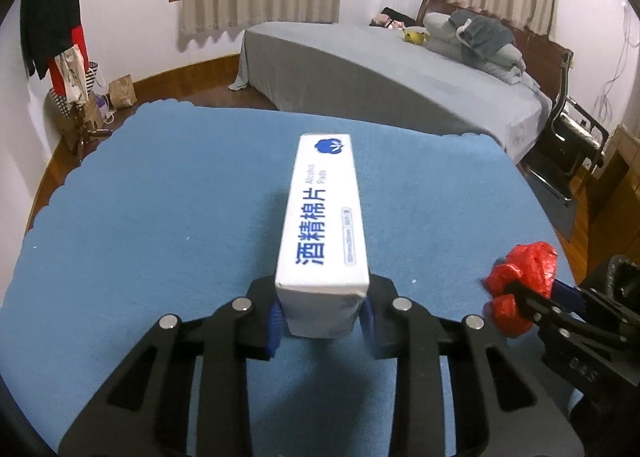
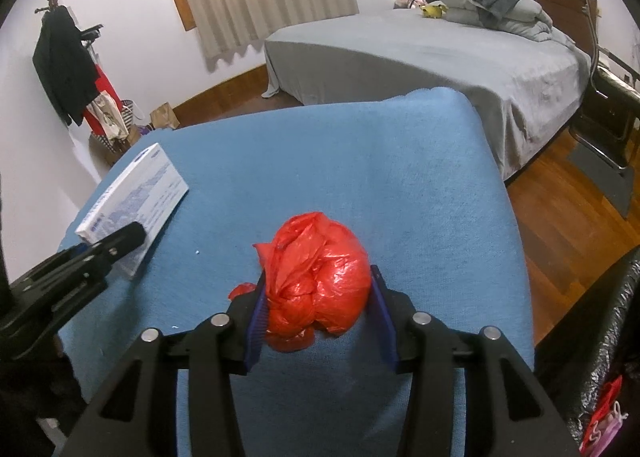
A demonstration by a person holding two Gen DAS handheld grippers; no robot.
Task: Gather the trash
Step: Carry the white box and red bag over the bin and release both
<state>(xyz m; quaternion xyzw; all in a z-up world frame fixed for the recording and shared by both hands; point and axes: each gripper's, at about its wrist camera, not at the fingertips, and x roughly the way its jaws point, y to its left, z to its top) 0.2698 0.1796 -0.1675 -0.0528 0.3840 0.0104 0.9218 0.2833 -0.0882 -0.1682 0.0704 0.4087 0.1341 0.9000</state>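
Note:
A long white alcohol-pads box (image 1: pixel 322 209) lies on the blue cloth-covered table (image 1: pixel 160 217), its near end between the blue pads of my left gripper (image 1: pixel 322 321), which press its two sides. Right of it, a knotted red plastic bag (image 1: pixel 528 261) is clamped by my right gripper (image 1: pixel 520 299). In the right wrist view the red bag (image 2: pixel 320 277) sits on the cloth (image 2: pixel 400 177) between the pads of my right gripper (image 2: pixel 320 313), squeezed on both sides. The box (image 2: pixel 136 193) lies at the left with my left gripper (image 2: pixel 120 243) on its end.
A grey-covered bed (image 1: pixel 380 69) stands beyond the table. A coat stand (image 1: pixel 60 37) with paper bags (image 1: pixel 122 91) beneath is at the left wall, a chair (image 1: pixel 572 137) at the right. A black plastic bag (image 2: pixel 600 337) hangs beside the table's right edge.

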